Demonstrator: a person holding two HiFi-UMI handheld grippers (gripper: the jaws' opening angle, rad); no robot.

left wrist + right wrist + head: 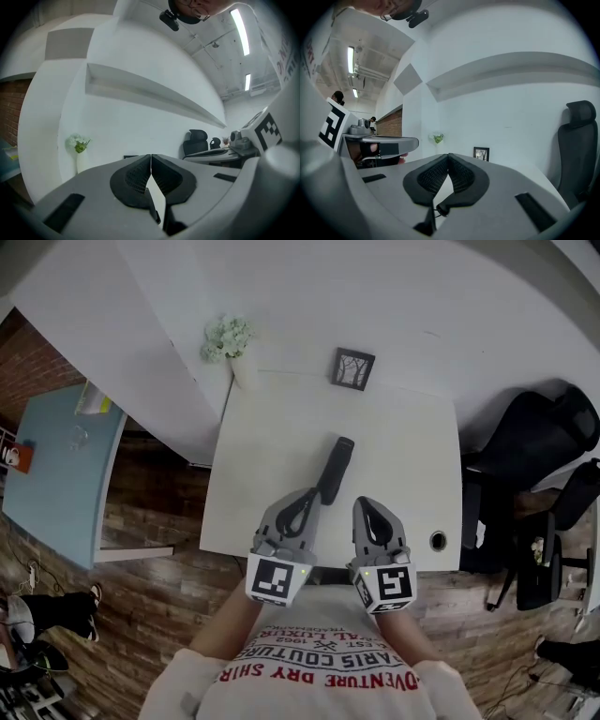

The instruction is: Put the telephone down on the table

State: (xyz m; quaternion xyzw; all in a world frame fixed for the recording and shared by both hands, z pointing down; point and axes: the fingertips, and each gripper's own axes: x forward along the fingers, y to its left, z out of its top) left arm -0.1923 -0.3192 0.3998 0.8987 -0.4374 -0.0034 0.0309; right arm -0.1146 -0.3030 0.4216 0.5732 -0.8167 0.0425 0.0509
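My left claw (310,494) is clenched: in the left gripper view its two black pads (136,176) meet along one thin seam, and nothing sits between them. My right claw (367,503) is clenched too, its pad tips pressed together and empty. Both hang side by side over the near edge of the counter (403,446), pointing away from me, each with its black-and-white marker cube nearest my chest.

The telephone (336,468) lies flat on the counter, slanted, its far end toward the wall (422,296) and its near end just beside the tip of my left claw as seen from the head view. Neither claw grips it.

At the counter's far edge a vase (242,367) of pale flowers stands at the left corner, and a small dark picture frame (354,368) leans near the middle, both well apart from the telephone. A round cable hole (438,541) sits at the near right corner. A black office chair (539,442) stands off to the right, a blue table (56,465) to the left.

The telephone is a slim, matt black handset. The counter is smooth and white, the claw bodies plain grey, their pads ribbed in a fine grid. The floor (159,615) is brown wood plank
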